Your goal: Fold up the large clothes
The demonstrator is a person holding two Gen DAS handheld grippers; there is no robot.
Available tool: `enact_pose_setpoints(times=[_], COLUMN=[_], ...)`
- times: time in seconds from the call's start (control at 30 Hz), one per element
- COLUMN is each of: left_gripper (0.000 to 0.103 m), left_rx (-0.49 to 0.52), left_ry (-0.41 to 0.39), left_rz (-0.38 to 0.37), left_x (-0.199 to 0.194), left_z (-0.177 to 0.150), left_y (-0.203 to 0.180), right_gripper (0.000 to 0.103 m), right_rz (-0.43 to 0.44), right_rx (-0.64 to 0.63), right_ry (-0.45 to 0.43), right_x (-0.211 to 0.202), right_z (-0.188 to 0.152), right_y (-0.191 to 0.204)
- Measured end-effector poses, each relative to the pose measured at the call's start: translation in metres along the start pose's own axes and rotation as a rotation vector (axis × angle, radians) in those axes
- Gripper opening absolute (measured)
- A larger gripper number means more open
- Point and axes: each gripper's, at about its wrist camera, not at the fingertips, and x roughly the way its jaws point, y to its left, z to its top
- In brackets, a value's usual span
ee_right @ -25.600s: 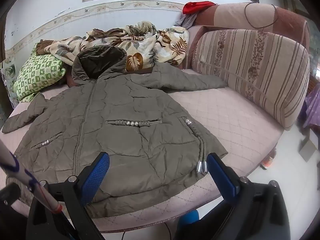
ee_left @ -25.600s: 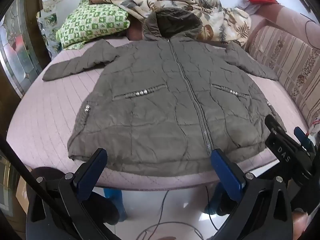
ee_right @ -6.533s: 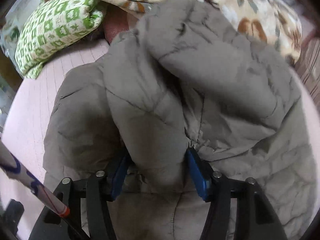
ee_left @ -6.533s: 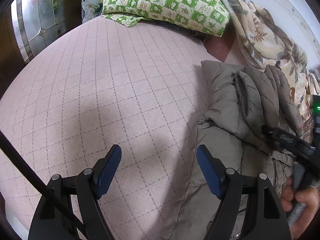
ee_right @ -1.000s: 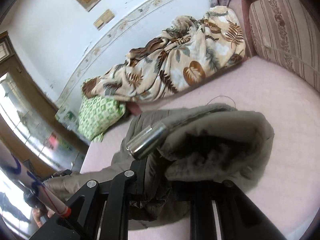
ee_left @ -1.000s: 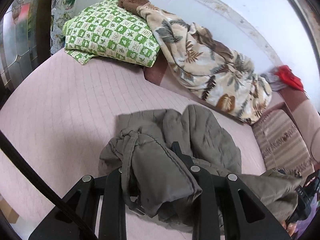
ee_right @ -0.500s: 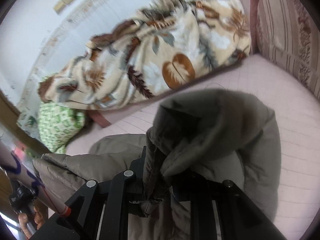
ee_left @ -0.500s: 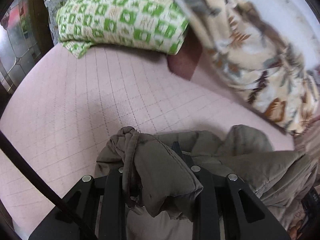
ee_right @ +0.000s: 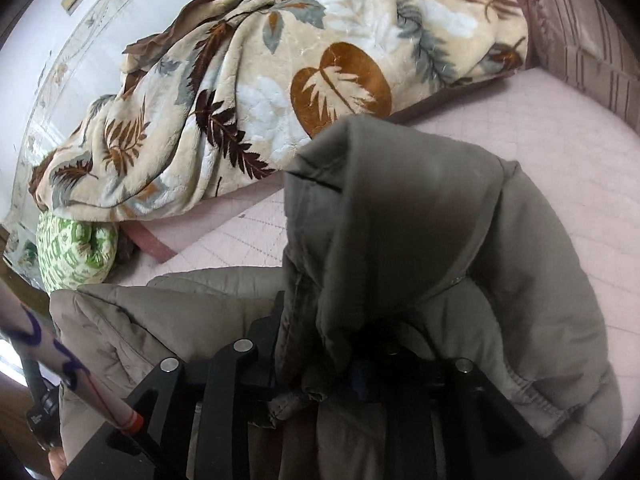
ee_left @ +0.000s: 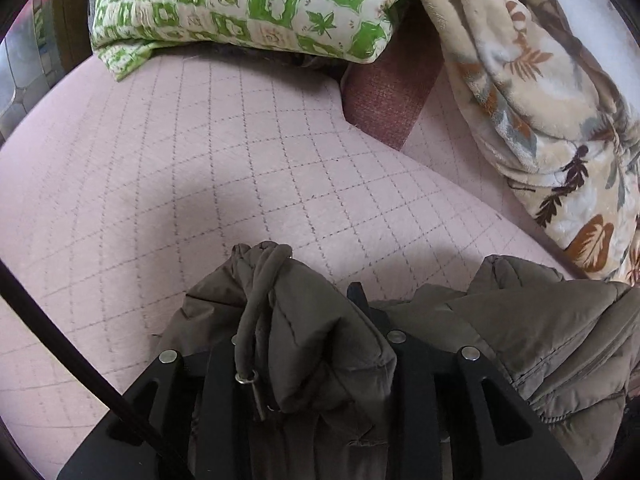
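A pale pink quilted bed [ee_left: 240, 168] with diamond stitching carries everything. Beyond the left hand-held gripper [ee_left: 308, 360] lie a green-and-cream checked pillow [ee_left: 248, 4] and a cream leaf-patterned fleece blanket [ee_right: 280, 76]. The padded olive-grey jacket [ee_right: 520, 280] lies bunched directly under both grippers.

Almost no readable text

Only blue handwritten marks, perhaps digits but not legible, on the pale pink rod with an orange band [ee_right: 60, 364] at lower left of the right wrist view; nothing legible in the left wrist view
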Motion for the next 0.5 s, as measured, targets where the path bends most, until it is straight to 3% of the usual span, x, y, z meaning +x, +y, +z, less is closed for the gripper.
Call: enact_pose_setpoints(times=[0.17,0.27,0.33,0.37,0.43,0.5], left_gripper=[0.036,0.049,0.062,0.075,0.080,0.080], left_rx=[-0.011,-0.040,-0.047,-0.052,-0.056,-0.033], left_ry=[0.083,0.043,0.009,-0.015,-0.085,-0.101], left_rz=[-0.058,-0.140,-0.221,-0.238,-0.242,-0.254], left_x=[-0.017,-0.062,-0.101,-0.119,-0.159,-0.187], left_z=[0.008,0.014,0.015,0.014,0.008,0.000], left_y=[0.007,0.019,0.027,0.031,0.039,0.044], right_gripper=[0.028,0.029,0.035,0.041,0.057,0.074], right_rz=[0.017,-0.007,-0.014,-0.005,0.027,0.027], right_rx=[0.026,0.025,0.028,0.031,0.046,0.068], right_ry=[0.003,0.048,0.071,0.071,0.048,0.003], right_x=[0.008,0.008,-0.001,-0.009,-0.030,-0.057], right_z=[-0.001,0.003,0.007,0.009,0.011,0.013], right_y=[-0.004,-0.001,0.004,0.006,0.010,0.014])
